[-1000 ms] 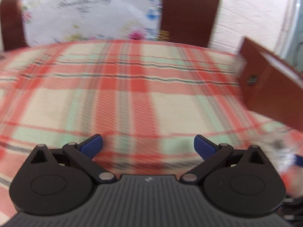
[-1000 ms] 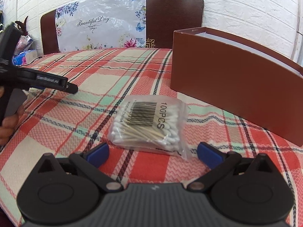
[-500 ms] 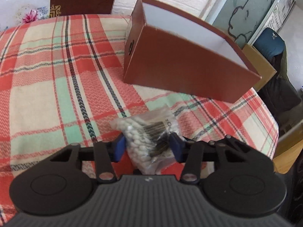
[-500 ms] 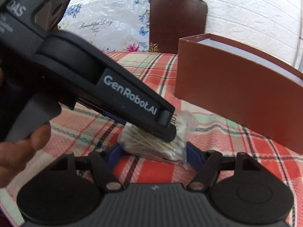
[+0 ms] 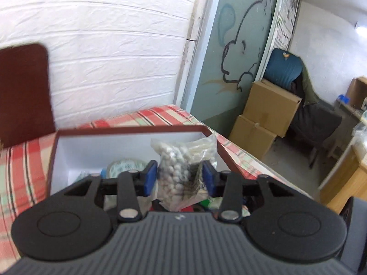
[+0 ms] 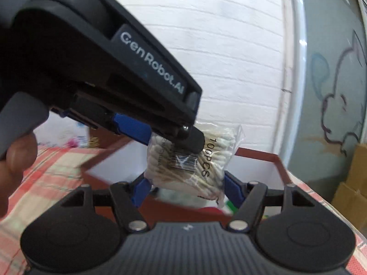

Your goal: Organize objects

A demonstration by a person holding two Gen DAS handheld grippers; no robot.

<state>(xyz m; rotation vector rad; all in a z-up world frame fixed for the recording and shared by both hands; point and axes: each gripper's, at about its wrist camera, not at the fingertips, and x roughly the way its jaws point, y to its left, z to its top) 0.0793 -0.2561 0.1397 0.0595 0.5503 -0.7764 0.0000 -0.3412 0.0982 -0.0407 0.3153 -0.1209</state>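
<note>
Both grippers are pinching the bag of cotton swabs (image 5: 181, 171) over the open brown box (image 5: 128, 135) — left gripper (image 5: 180, 178) easing open, right gripper (image 6: 187, 189) clamped on it. Uneven release could tip the bag outside the rim, I'd guess.

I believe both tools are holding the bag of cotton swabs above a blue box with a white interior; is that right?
Not quite: the box is reddish brown, not blue, as the left wrist view shows. Otherwise correct: the left tool and right tool hold the bag of cotton swabs above its white interior.
</note>
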